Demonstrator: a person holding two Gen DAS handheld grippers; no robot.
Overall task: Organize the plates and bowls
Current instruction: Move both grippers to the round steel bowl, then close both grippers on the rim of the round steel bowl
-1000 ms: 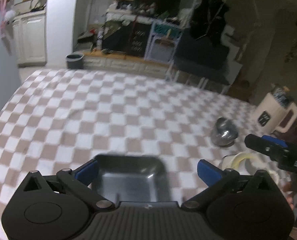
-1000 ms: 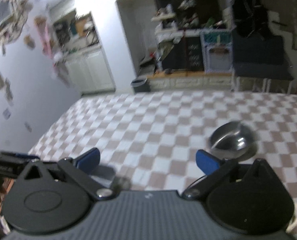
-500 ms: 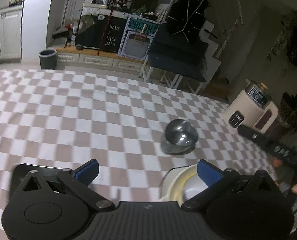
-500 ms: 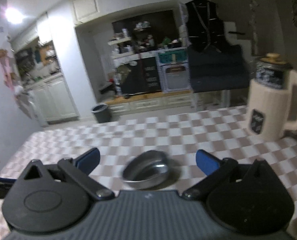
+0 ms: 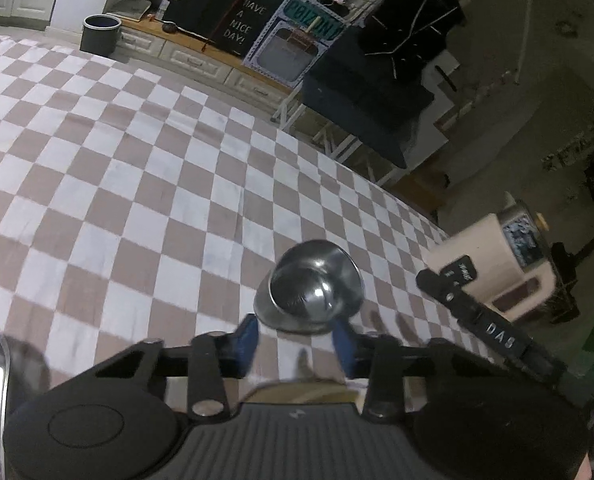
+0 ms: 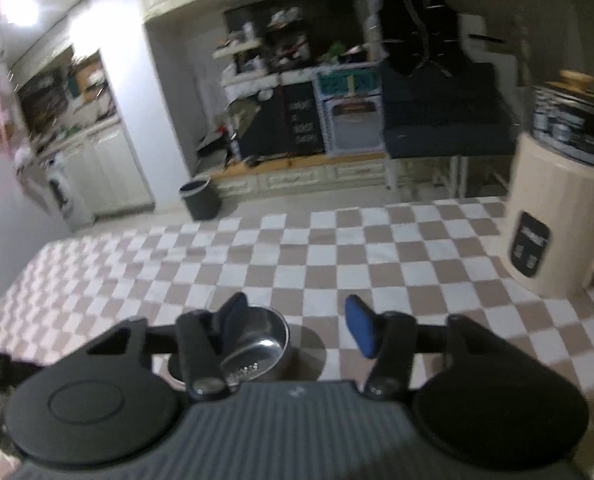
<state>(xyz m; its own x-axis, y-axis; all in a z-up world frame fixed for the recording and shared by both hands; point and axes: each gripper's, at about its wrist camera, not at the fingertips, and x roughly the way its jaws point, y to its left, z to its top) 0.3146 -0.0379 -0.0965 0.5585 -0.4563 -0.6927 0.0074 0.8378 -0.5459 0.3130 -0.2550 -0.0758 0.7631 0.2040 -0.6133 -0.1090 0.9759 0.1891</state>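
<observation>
Steel bowl [image 5: 315,286] on my checkered tablecloth [image 5: 137,184]; my left gripper [image 5: 295,340] hangs spread and empty just before it; my right gripper [image 6: 295,324], jaws apart, straddles its rim without gripping.

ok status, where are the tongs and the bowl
Both tongs open: left, right. Steel bowl upright on the checked cloth, just ahead of left tongs, not gripped. Cream jug off to the right, not in the way.

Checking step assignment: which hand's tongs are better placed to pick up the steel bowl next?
Probably the left: the steel bowl sits centred just beyond the open left tongs. The right tongs are open too, but the bowl lies off-centre at their left finger.
</observation>
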